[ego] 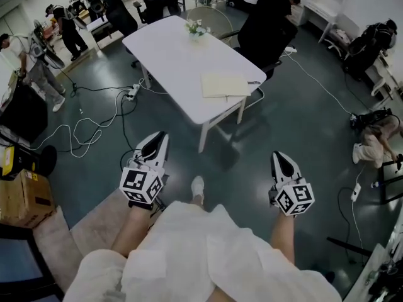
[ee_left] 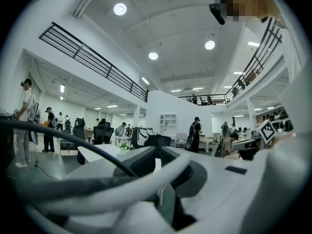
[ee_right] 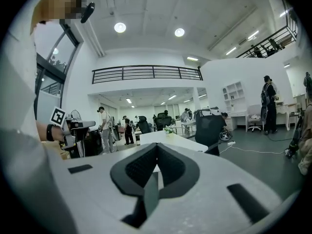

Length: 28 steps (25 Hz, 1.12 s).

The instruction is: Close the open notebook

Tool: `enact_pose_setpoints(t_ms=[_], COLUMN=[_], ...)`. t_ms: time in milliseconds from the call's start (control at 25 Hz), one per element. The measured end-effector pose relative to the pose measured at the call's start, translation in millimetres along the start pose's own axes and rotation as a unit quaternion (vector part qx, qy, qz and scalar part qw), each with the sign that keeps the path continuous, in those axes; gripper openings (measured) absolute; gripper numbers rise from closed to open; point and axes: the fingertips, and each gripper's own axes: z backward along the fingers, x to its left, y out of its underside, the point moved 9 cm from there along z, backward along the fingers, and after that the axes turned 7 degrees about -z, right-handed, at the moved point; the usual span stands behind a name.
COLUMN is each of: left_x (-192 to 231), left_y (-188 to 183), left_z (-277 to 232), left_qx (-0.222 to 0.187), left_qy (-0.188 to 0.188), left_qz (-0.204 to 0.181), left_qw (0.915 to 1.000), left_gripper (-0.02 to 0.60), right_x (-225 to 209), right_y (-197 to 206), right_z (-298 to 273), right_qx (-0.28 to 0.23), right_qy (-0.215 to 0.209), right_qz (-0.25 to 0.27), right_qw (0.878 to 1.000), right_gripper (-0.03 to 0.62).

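Observation:
The open notebook point(ego: 225, 85) lies flat on the white table point(ego: 165, 52), near the table's right end, with its cream pages up and a dark pen point(ego: 254, 82) beside it. Both grippers hang over the floor, well short of the table. My left gripper point(ego: 158, 137) is shut and holds nothing; in the left gripper view its jaws point(ee_left: 157, 149) meet at the tips. My right gripper point(ego: 278, 157) is also shut and empty, and the right gripper view shows its tips point(ee_right: 157, 145) together. Neither gripper view shows the notebook, only the table's edge point(ee_right: 171, 140).
A small flower pot point(ego: 197, 27) stands at the table's far end. A black office chair point(ego: 266, 27) sits at the table's right side. White cables point(ego: 94, 123) trail across the floor on the left, near a cardboard box point(ego: 22, 197). People stand at the far left point(ego: 38, 65).

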Motion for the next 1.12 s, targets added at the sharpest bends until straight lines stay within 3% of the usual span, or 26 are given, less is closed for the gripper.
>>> enact_pose_setpoints(t_ms=[640, 1120], left_x=[123.4, 161.1], left_y=[15.2, 48.5], left_z=[-169.9, -223.7], left_qx=[0.019, 0.046], left_qy=[0.020, 0.029], left_qz=[0.003, 0.025], left_qw=[0.9996, 0.9982], left_gripper=[0.031, 0.031], right_x=[-52.4, -77.9], right_y=[-35.7, -23.8], right_z=[-212.0, -286.7], right_qx=[0.013, 0.055], right_qy=[0.001, 0.025], right_qz=[0.011, 0.002], right_qw=[1.000, 0.998], right_gripper=[0.005, 0.005])
